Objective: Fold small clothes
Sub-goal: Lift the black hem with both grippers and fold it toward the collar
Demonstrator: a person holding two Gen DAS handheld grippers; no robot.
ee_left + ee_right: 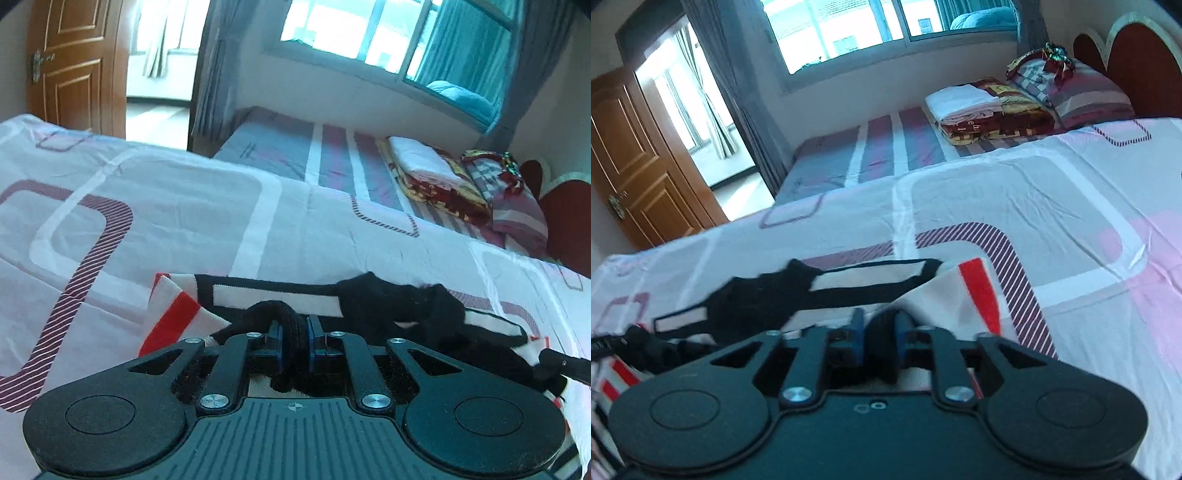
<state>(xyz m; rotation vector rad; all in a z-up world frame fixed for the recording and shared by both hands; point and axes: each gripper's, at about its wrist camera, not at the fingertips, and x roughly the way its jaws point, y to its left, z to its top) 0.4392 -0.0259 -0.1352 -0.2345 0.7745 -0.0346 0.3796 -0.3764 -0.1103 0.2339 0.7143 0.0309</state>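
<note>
A black, white and red knit garment (280,295) (849,284) lies on the patterned bedsheet (184,206) (1015,192). Left gripper (294,334), blue pads clamped on a black fold of the garment. Right gripper (879,332), likewise closed on black cloth. Folded blankets (990,110) rest near the headboard (1137,55).

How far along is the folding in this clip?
Early to midway. Done: the striped garment lies spread on the bedsheet. In hand: the left gripper and the right gripper are each shut on a black edge of it, apparently ready to bring that edge over. Left: no finished fold shows yet; the black part lies bunched.
</note>
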